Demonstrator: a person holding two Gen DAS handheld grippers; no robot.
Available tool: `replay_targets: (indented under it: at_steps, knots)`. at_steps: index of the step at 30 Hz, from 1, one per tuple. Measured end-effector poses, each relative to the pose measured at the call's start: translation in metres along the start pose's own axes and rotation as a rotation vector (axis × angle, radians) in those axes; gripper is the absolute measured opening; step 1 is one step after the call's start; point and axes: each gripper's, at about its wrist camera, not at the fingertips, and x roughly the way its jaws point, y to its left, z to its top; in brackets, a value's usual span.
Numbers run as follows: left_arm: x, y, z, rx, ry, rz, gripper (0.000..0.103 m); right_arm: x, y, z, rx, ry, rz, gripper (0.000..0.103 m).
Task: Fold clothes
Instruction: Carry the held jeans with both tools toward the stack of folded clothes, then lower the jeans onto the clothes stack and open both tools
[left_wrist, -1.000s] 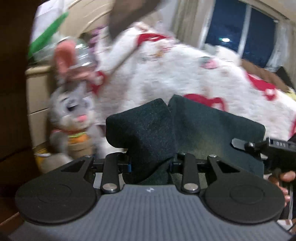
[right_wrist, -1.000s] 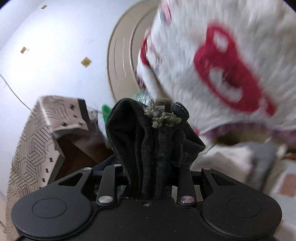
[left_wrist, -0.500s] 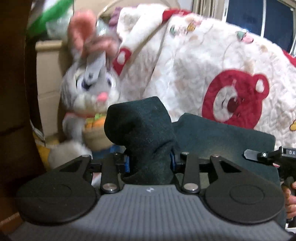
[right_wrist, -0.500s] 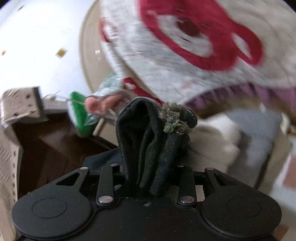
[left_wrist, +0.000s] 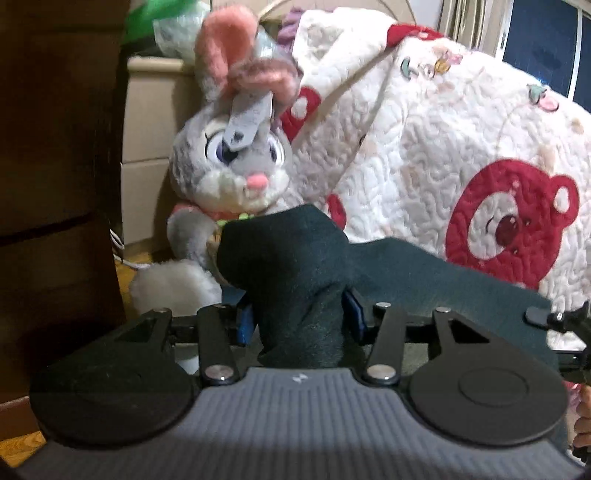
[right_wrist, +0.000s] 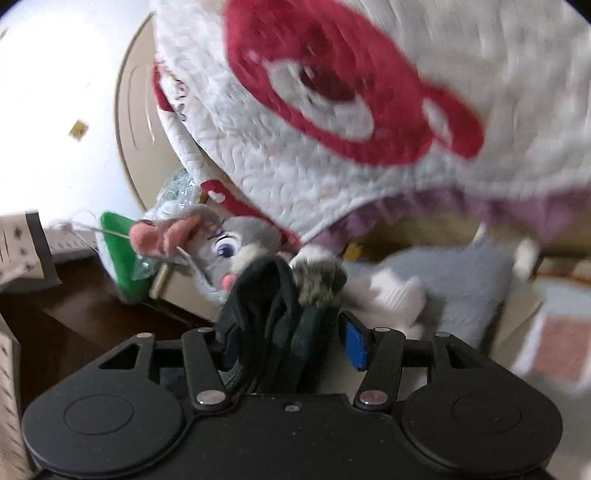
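Both tongs, left tongs (left_wrist: 300, 322) and right tongs (right_wrist: 290, 341), are opening around the soft, limp dark-green fabric garment (left_wrist: 424, 273), best gripped at bunched edges.

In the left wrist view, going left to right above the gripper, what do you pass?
Dark wooden furniture → grey plush rabbit → bunched dark garment between the opening jaws → white quilt with a red bear print → dark window at the top right.
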Motion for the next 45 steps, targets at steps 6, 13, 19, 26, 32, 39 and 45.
replay_targets:
  at_steps: [6, 13, 19, 26, 32, 39, 45]
  knots:
    - [-0.045, -0.023, 0.014, 0.159, -0.201, 0.032, 0.045, -0.011, 0.060, -0.002, -0.483, -0.104, -0.220, 0.038]
    - [0.004, -0.043, -0.001, 0.204, 0.236, -0.238, 0.042, 0.001, 0.098, -0.013, -0.729, -0.178, -0.383, 0.032]
    - [0.003, -0.054, -0.020, 0.272, 0.242, -0.257, 0.041, -0.003, 0.090, -0.019, -0.725, -0.132, -0.457, 0.026]
    - [0.000, -0.066, -0.024, 0.286, 0.213, -0.237, 0.034, -0.008, 0.117, -0.040, -0.828, -0.189, -0.362, 0.029]
    - [-0.033, -0.050, 0.003, 0.287, -0.126, -0.018, 0.032, 0.025, 0.078, -0.057, -0.788, -0.111, -0.417, 0.030]
    - [0.036, 0.007, 0.007, 0.194, 0.070, 0.083, 0.023, 0.016, 0.059, -0.049, -0.667, -0.120, -0.306, 0.030]
    - [0.052, 0.042, -0.020, 0.061, 0.125, 0.088, 0.023, 0.019, 0.056, -0.051, -0.630, -0.135, -0.278, 0.030]
